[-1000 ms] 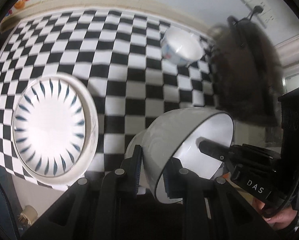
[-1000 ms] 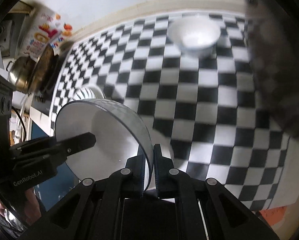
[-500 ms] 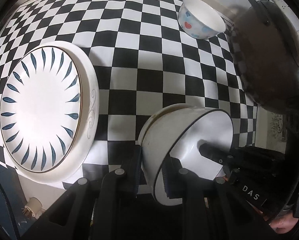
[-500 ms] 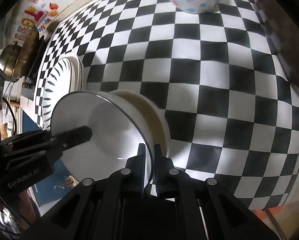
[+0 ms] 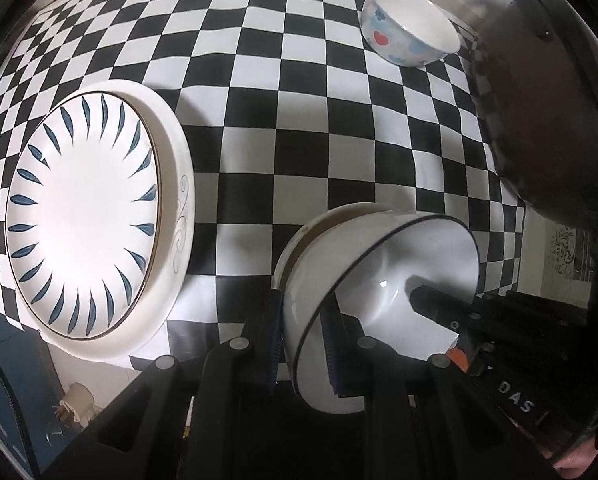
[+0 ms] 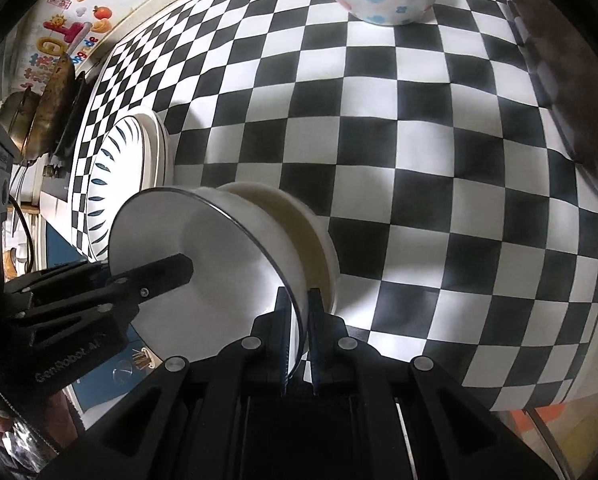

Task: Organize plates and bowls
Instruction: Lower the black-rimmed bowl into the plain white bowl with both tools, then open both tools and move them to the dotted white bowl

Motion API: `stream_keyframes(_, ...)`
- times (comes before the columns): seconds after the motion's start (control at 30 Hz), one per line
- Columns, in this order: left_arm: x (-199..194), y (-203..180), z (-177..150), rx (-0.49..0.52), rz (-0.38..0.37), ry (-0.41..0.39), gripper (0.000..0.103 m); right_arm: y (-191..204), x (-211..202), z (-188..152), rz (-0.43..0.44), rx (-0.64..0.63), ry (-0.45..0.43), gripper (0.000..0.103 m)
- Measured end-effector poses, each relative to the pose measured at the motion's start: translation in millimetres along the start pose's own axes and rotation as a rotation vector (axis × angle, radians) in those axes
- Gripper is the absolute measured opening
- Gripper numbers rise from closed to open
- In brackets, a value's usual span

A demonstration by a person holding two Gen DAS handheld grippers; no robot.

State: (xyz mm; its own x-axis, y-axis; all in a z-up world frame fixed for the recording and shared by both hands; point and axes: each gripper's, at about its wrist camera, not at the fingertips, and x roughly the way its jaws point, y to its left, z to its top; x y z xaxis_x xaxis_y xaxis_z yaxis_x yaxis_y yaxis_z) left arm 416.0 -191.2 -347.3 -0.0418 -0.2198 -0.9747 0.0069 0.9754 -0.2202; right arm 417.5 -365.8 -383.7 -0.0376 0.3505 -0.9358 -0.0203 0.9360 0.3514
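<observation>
Both grippers hold one white bowl with a dark rim line (image 5: 383,292), tilted, by opposite sides of its rim. My left gripper (image 5: 303,344) is shut on the rim; my right gripper (image 6: 299,332) is shut on the other side of the bowl (image 6: 203,264). The bowl sits partly inside a cream bowl (image 5: 311,228) on the checkered cloth, also seen in the right wrist view (image 6: 299,224). A leaf-pattern plate (image 5: 83,216) lies on a larger white plate (image 5: 179,200) to the left. A flowered bowl (image 5: 407,36) stands far back.
A dark pot (image 5: 547,92) stands at the right of the checkered tablecloth (image 5: 283,92). In the right wrist view, pans (image 6: 47,104) hang at the left by the wall. The table's near edge runs just below the plates.
Both grippers have lowered the white bowl toward the table and into the cream bowl. The plates and the flowered bowl now look closer and larger.
</observation>
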Motion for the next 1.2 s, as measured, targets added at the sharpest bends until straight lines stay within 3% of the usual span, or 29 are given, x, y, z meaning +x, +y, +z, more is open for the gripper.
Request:
stream_keyframes(0.2,10,5,9,-0.029,-0.05,0.084,0.016,-7,-2,4,0.018,0.043,0.049,0.009)
stream_keyframes(0.77,10,3,4,-0.022,-0.045,0.088,0.018,-12,-2,7,0.035,0.076,0.089,0.011)
stream_keyframes(0.87,7,5,3,-0.029,-0.051,0.086,0.018,-16,-7,6,0.03,0.086,0.079,0.025)
stream_keyframes(0.97,6,5,4,-0.027,-0.049,0.089,0.018,-19,-10,6,0.044,0.092,0.073,0.028)
stream_keyframes(1.1,2,0,3,0.005,-0.031,0.095,0.018,-22,-8,7,0.046,0.102,0.079,0.028)
stream_keyframes(1.2,-10,-2,1,0.037,0.036,0.068,0.022,-22,-11,5,0.057,0.107,0.074,0.028)
